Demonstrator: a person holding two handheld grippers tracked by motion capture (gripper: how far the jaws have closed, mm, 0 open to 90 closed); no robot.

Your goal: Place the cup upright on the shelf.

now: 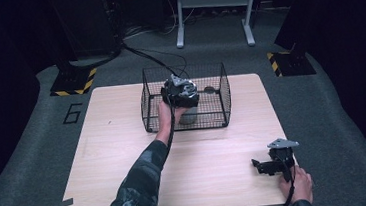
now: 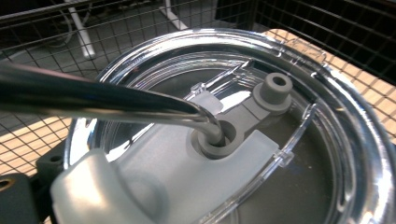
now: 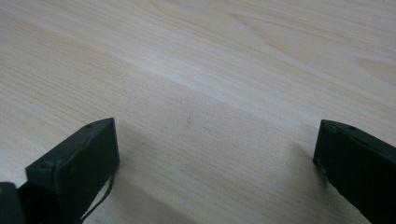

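Inside wire basket (image 1: 222,87): one tumbler (image 1: 188,116), one straw (image 2: 93,95).

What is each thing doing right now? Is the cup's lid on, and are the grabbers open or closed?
Cup: upright inside the basket, under the left gripper.
Lid: clear, on the cup.
Metal straw: stuck through the lid's hole.
Grey plug: pulled out, lying beside the hole.
Wire basket: on the table, open at the top.
Left gripper: over the cup; open or shut can't be told.
Right gripper: jaws wide apart, holding nothing, low over the table.
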